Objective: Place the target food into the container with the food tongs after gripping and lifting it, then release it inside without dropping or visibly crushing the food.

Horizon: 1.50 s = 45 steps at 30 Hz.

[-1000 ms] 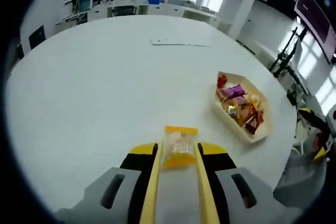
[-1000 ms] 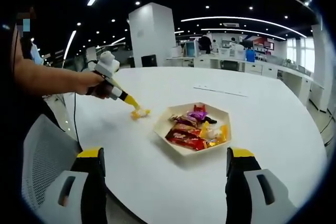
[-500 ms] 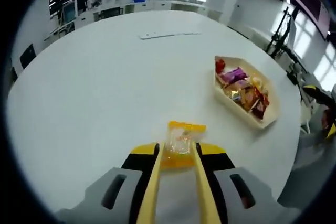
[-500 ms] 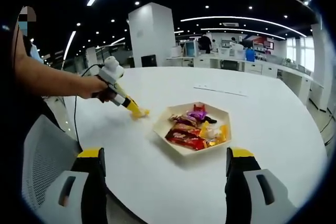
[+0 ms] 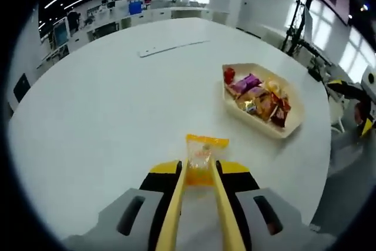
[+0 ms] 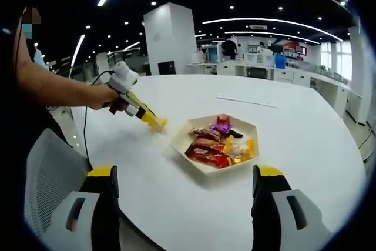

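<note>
A yellow snack packet [image 5: 205, 145] lies pinched between the yellow tong jaws of my left gripper [image 5: 198, 166], just above the white round table [image 5: 117, 104]. Its far end sticks out past the tips. To the right, a pale hexagonal tray [image 5: 249, 120] holds several wrapped snacks. In the right gripper view, a person's hand holds the left gripper [image 6: 154, 123] with the packet [image 6: 160, 125] at its tips, just left of the tray [image 6: 207, 167]. My right gripper [image 6: 185, 204] hangs over the table's near edge, open wide with nothing between its fingers.
A thin white strip [image 5: 170, 47] lies on the far side of the table [image 6: 305, 145]. A mesh chair back [image 6: 47, 186] stands at the table's left edge, below the person's arm [image 6: 59, 89]. Office desks line the background.
The left gripper's jaws have drawn closer together on the packet, which now looks narrower. The left view has shifted slightly. The right gripper has stayed put.
</note>
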Motion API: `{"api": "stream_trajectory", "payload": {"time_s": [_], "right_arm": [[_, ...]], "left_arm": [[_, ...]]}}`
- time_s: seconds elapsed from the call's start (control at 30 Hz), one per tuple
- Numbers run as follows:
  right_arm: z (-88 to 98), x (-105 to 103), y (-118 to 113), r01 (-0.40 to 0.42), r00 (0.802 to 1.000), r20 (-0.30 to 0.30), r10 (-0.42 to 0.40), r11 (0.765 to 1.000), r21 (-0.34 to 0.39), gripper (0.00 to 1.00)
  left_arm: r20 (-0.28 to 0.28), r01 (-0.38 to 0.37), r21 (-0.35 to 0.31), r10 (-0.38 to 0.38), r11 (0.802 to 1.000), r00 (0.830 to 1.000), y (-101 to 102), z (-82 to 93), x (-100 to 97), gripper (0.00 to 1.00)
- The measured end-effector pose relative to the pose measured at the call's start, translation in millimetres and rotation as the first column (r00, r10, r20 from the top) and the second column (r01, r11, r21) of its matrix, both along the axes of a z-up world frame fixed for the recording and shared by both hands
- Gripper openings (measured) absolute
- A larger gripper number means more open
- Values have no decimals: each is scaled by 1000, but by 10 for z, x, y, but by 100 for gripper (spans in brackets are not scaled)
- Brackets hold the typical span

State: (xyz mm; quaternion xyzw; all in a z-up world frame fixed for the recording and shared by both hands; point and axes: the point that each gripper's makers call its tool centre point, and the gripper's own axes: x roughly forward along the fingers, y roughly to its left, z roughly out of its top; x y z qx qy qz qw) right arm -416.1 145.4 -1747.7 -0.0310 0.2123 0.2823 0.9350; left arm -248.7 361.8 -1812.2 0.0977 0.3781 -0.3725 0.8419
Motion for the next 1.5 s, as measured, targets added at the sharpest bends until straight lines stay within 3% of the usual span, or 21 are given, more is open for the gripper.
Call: {"api": "stream_trajectory", "payload": {"time_s": [0.17, 0.57, 0.97, 1.5], "right_arm": [[2, 2, -12, 4, 1000, 1, -4, 1000, 1, 93], [38, 22, -28, 13, 1000, 23, -13, 1000, 4, 97], [32, 21, -15, 1, 1000, 26, 0, 1000, -4, 100], [67, 31, -33, 19, 999, 30, -19, 999, 26, 99]], "left_arm": [[13, 58, 32, -58, 998, 998, -36, 55, -14, 19], [52, 146, 9, -146, 989, 988, -301, 341, 11, 19], [101, 303, 2, -301, 953, 948, -880, 629, -16, 19], [121, 419, 11, -417, 908, 901, -1556, 717, -83, 19]]}}
